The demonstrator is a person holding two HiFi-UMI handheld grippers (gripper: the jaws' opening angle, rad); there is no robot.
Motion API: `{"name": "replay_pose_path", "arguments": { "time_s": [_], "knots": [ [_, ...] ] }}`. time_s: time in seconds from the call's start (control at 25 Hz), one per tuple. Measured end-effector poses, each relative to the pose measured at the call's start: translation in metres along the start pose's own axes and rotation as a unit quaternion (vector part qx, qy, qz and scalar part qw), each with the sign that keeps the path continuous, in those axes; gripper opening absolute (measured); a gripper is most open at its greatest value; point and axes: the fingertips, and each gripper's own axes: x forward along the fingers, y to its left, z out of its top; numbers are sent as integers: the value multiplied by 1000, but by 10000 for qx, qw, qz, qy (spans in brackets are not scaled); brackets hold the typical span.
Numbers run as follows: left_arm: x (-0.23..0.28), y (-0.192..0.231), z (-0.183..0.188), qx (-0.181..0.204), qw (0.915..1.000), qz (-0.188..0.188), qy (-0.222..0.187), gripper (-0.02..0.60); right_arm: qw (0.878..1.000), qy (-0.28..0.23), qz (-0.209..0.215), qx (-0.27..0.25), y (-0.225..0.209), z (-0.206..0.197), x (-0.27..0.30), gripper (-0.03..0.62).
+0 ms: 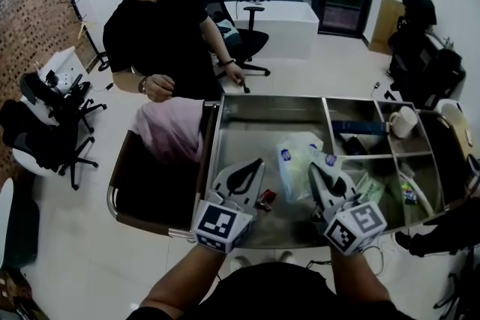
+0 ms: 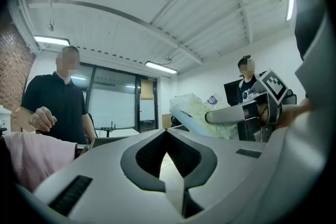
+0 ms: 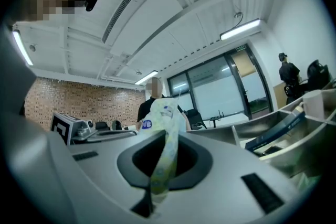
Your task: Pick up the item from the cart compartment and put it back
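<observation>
My right claw (image 1: 319, 170) is clenched on one thin edge of a plastic packet (image 1: 294, 155), so the packet juts ahead of its tips over the cart's large compartment (image 1: 247, 133). My left claw (image 1: 251, 168) waits beside it, closed on nothing.

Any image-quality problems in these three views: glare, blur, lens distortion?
Head view: evenly lit and sharp, only a soft sheen on the steel floor of the cart. Left gripper view: strong fisheye, black corners; the ceiling strip light is bright without flare. Right gripper view: same fisheye and dark corners; the plastic bag pinched in the right gripper is blurred up close, the room behind sharper.
</observation>
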Motion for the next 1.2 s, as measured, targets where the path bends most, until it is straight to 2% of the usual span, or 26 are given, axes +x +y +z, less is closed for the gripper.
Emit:
{"name": "replay_pose_path", "arguments": {
  "time_s": [0.24,0.64,0.84,1.04,1.2],
  "knots": [
    [0,-2,2,-71,10000,-10,-3,0,10000,10,10,-28,-1,0,1,17],
    [1,-1,0,64,10000,31,7,0,10000,83,39,15,-1,-6,6,17],
    [2,1,1,-118,9999,36,-11,0,9999,121,44,30,-1,-9,8,17],
    [3,2,-1,39,10000,81,-24,0,9999,157,30,32,-3,-11,10,17],
    [4,2,-2,18,9999,98,-19,0,9998,182,35,-13,-3,-12,10,17]
  ]
}}
